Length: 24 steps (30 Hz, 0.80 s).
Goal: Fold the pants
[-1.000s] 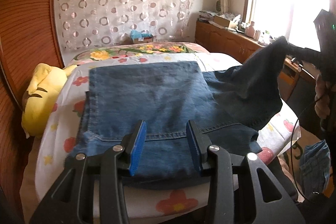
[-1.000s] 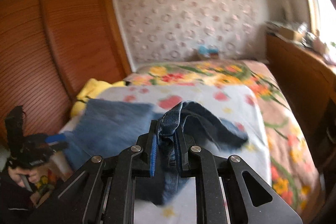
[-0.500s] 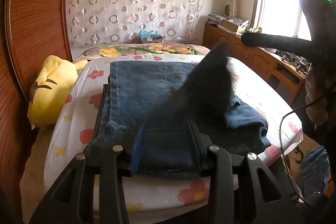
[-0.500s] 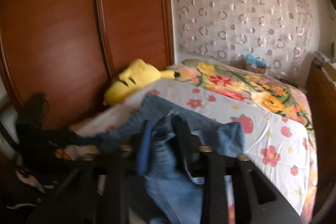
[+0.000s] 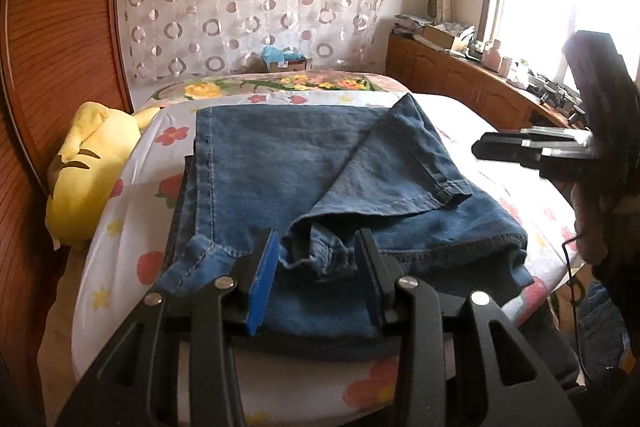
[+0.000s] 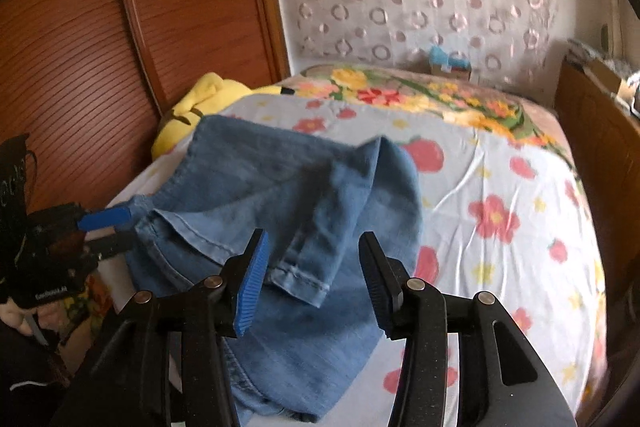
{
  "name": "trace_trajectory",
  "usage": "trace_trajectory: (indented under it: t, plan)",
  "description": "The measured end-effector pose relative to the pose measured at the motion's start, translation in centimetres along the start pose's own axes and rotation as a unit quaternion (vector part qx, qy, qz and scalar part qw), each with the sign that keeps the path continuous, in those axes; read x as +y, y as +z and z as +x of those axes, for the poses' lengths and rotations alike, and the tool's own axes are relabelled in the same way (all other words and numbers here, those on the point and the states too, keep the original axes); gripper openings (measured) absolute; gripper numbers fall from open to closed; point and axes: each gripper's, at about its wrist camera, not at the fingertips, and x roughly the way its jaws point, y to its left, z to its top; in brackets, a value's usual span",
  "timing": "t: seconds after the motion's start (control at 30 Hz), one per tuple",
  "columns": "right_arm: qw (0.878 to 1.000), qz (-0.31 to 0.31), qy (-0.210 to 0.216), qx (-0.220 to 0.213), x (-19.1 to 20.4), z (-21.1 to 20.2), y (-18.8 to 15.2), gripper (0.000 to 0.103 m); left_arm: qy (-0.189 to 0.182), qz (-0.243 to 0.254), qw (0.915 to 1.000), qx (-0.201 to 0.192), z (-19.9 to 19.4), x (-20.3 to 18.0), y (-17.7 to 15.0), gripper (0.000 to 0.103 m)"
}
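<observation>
Left wrist view: pants [image 5: 304,179] lie folded on bed [image 5: 120,227], near its front edge, one leg hem turned diagonal on top. Left gripper [image 5: 316,267] over front edge of pants, fingers apart, holding nothing. Yellow plush toy [image 5: 88,171] at left edge of bed.

Right wrist view: right gripper [image 6: 312,279] above leg hem, fingers apart, empty. Pants near left edge of bed.

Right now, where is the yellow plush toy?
In both views the yellow plush toy lies on the bed's left edge, between the jeans and the wooden wardrobe.
</observation>
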Motion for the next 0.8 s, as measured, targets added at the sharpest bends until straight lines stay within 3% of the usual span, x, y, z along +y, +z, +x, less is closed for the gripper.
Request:
trace_trajectory:
  t: [0.13,0.43,0.8]
  plan:
    - [1.000,0.012,-0.003,0.005,-0.2,1.5,-0.9,0.052,0.001,0.006,1.0000,0.001,0.9,0.4,0.8,0.038]
    - [0.999,0.042,0.012,0.016,-0.9,4.0,-3.0,0.052,0.005,0.011,0.9987,0.049,3.9,0.5,-0.6,0.038]
    - [0.998,0.055,0.022,0.007,-1.4,4.2,-3.5,0.052,0.020,0.034,0.9983,0.043,4.4,-0.3,-0.9,0.038]
